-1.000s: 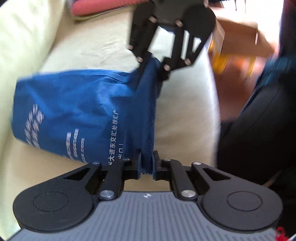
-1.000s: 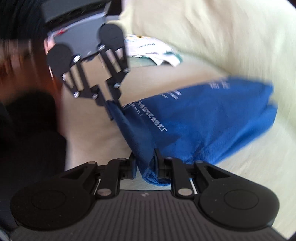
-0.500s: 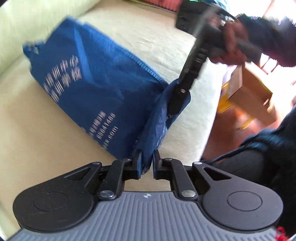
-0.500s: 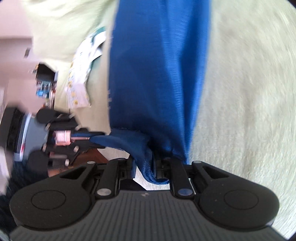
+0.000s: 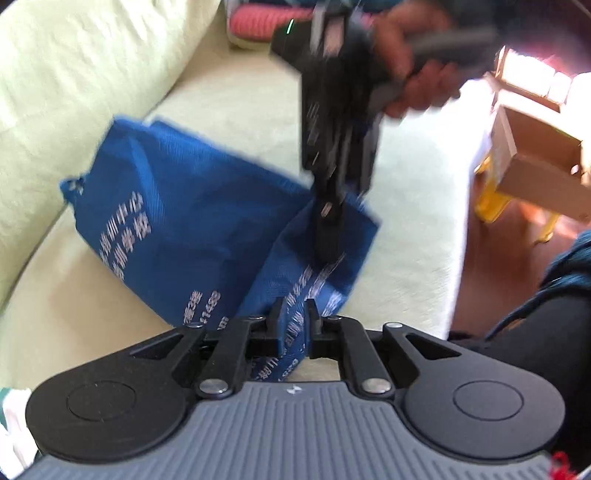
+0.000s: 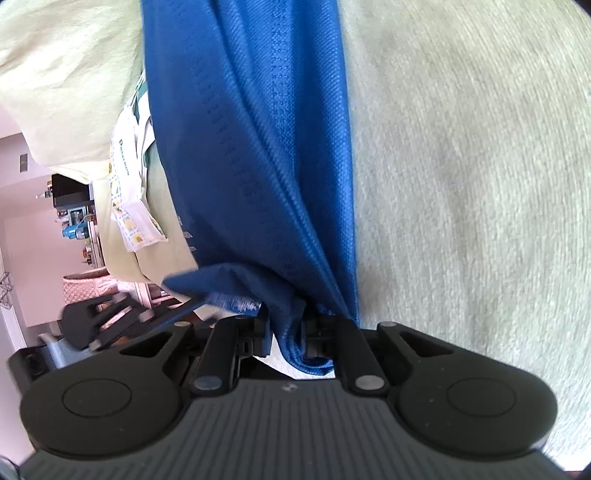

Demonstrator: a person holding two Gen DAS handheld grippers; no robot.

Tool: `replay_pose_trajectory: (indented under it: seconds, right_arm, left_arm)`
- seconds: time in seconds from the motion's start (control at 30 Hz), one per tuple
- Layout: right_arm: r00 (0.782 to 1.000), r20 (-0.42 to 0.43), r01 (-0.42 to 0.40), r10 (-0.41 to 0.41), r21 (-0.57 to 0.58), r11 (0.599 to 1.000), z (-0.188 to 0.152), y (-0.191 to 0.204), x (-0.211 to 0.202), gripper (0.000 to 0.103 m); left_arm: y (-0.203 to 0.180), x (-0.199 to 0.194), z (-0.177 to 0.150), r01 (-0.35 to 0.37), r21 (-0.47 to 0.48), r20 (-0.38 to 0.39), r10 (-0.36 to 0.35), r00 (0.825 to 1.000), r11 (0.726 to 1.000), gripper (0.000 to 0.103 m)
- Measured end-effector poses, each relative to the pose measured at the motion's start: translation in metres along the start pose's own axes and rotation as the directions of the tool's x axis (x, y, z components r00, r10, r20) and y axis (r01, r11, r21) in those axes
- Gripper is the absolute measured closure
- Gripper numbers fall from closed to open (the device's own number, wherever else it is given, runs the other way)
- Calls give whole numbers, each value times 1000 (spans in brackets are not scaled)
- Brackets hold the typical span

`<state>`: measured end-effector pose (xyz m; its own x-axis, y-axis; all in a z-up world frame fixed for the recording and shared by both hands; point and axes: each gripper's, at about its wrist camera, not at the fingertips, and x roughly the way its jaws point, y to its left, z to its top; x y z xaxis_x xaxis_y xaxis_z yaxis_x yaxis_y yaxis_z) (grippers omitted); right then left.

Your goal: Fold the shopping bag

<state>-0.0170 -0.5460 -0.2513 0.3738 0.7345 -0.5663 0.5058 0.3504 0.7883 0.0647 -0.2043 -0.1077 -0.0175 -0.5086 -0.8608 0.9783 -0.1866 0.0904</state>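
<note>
A blue shopping bag (image 5: 177, 206) with white print lies on the pale green sofa seat (image 5: 406, 221). My left gripper (image 5: 293, 317) is shut on a printed corner of it, with fabric running between the pads. Just beyond, my right gripper (image 5: 328, 236), held by a hand (image 5: 417, 85), points down onto the same flap of the bag. In the right wrist view the bag (image 6: 251, 147) stretches away in long folds, and my right gripper (image 6: 286, 328) is shut on a bunched edge. The left gripper (image 6: 177, 314) shows at the left, holding a flap.
The sofa's back cushion (image 5: 55, 74) rises at the left. A pink item (image 5: 266, 22) lies at the seat's far end. Past the seat's right edge stand a cardboard box (image 5: 535, 155) and the person's dark-clothed legs (image 5: 535, 350). A white printed packet (image 6: 129, 184) lies beside the bag.
The right gripper has rolled over and dropped toward the seat with its bunched edge. The bag has swung round in both views, and the strip between the two grippers now lies shorter.
</note>
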Motion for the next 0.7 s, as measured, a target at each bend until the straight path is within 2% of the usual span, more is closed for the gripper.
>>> replay_pose_trajectory:
  seconds: [0.13,0.17,0.2,0.27,0.3,0.33,0.4,0.43,0.47,0.53,0.57,0.6,0.63,0.67,0.7]
  right_arm:
    - [998,60,0,4,-68,998,-14,5,0,93]
    - [996,90,8,1,-103,995,-17,8,-3,92]
    - [989,149,32,-7,-165,986,-26,14,-7,89]
    - [962,273,102,-26,-268,958,-44,27,-18,79]
    - [930,366,166,-39,-320,933,-58,35,-26,77]
    - [857,513,281,-50,-384,880,-84,47,-35,75]
    - [751,659,447,-41,-461,766,-120,63,-33,71]
    - [699,715,523,-24,-487,700,-137,71,-31,73]
    - [670,742,589,-6,-526,614,-152,77,-23,81]
    - [620,784,735,37,-597,321,-188,87,15,96]
    - [606,795,773,28,-596,217,-195,85,35,98]
    - [592,806,793,1,-582,181,-193,83,49,100]
    - [577,817,805,-14,-565,178,-189,82,56,101]
    - [568,823,810,-19,-554,193,-184,76,58,101]
    - [562,827,812,-27,-546,207,-177,73,60,102]
  left_arm:
    - [22,10,-7,88,-163,12,-87,996,983,95]
    - [29,11,-9,113,-219,15,-113,993,969,95]
    - [28,10,-9,114,-232,17,-113,993,966,95]
    - [25,8,-10,107,-237,17,-106,994,966,95]
    - [21,7,-10,95,-234,15,-94,995,968,95]
    - [16,6,-10,81,-231,13,-81,997,970,95]
    - [13,3,-10,73,-240,10,-73,997,968,95]
    - [9,2,-10,65,-240,7,-65,998,969,95]
    - [6,1,-10,57,-234,5,-58,998,971,96]
    - [-2,-3,-10,38,-230,2,-39,999,972,96]
    - [-4,-6,-10,29,-235,7,-28,1000,972,96]
    - [-7,-9,-11,20,-239,13,-17,1000,971,96]
    - [-9,-12,-12,11,-243,19,-6,1000,970,96]
    - [-12,-15,-13,2,-248,25,5,1000,969,96]
    - [-17,-22,-16,-35,-238,42,46,998,971,96]
